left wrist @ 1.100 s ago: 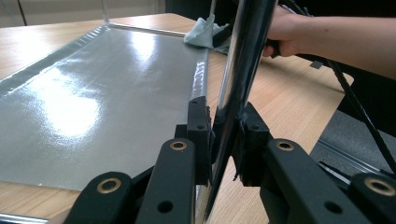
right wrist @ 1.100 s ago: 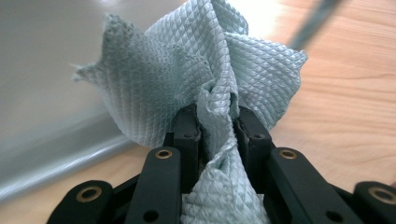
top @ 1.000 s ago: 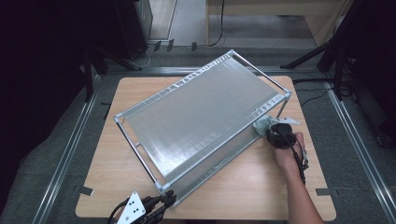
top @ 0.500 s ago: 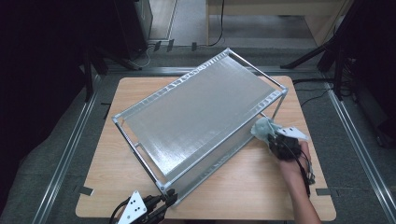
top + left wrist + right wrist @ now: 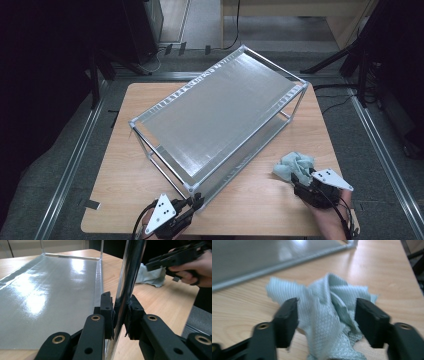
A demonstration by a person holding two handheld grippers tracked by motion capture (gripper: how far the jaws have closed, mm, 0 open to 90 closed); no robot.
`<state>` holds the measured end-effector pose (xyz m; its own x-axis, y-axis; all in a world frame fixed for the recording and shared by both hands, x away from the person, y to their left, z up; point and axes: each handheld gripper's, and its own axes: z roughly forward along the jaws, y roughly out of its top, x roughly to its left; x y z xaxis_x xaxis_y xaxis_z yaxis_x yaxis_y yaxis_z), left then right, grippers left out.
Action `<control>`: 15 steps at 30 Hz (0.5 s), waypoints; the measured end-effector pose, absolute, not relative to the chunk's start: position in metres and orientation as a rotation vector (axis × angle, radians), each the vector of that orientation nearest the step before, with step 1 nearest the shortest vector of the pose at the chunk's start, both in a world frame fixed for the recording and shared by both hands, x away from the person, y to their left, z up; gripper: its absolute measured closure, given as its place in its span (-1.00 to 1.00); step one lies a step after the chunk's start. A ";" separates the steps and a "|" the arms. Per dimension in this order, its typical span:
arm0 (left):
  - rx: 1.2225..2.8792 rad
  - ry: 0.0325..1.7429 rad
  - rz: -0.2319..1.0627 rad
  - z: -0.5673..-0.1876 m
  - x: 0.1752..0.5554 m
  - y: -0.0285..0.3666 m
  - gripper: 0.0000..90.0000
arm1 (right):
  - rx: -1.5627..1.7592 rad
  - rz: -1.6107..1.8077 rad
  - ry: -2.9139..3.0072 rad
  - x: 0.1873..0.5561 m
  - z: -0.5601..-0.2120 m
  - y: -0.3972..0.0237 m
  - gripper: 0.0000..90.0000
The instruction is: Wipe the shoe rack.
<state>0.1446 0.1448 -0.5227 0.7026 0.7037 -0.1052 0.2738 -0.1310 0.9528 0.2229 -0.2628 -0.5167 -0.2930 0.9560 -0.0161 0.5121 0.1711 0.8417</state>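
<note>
Cloth (image 5: 329, 315) plain, unlabelled, between parted right claw (image 5: 327, 317) jaws

Overhead light glares white on the shelf (image 5: 50, 290) sheet. The cloth (image 5: 329, 315) and table's far edge blur; surroundings stay dark.

Wooden table (image 5: 125, 165) carries metal shelf rack (image 5: 215, 120) and crumpled cloth (image 5: 294, 165).

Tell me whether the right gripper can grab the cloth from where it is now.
Probably yes: the right gripper has just been opening, its jaws stand either side of the crumpled cloth on the table, with nothing between them.
</note>
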 end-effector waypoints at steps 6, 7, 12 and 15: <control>1.714 0.766 0.450 -0.522 0.163 0.132 0.77 | 1.268 1.123 1.889 0.203 -0.496 -0.236 -0.44; 1.711 0.758 0.434 -0.523 0.165 0.133 0.76 | 1.247 1.133 1.901 0.201 -0.495 -0.230 -0.45; 1.719 0.694 0.409 -0.524 0.161 0.147 0.36 | 1.161 1.205 1.983 0.187 -0.499 -0.188 -0.43; 1.676 0.716 0.403 -0.523 0.157 0.168 0.28 | 1.112 1.256 2.032 0.182 -0.503 -0.166 -0.36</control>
<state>0.1569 0.1680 -0.5225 0.7498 0.6513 -0.1170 0.2384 -0.1010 0.9659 0.1819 -0.1656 -0.5031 -0.5407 0.8412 0.0031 0.3791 0.2404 0.8936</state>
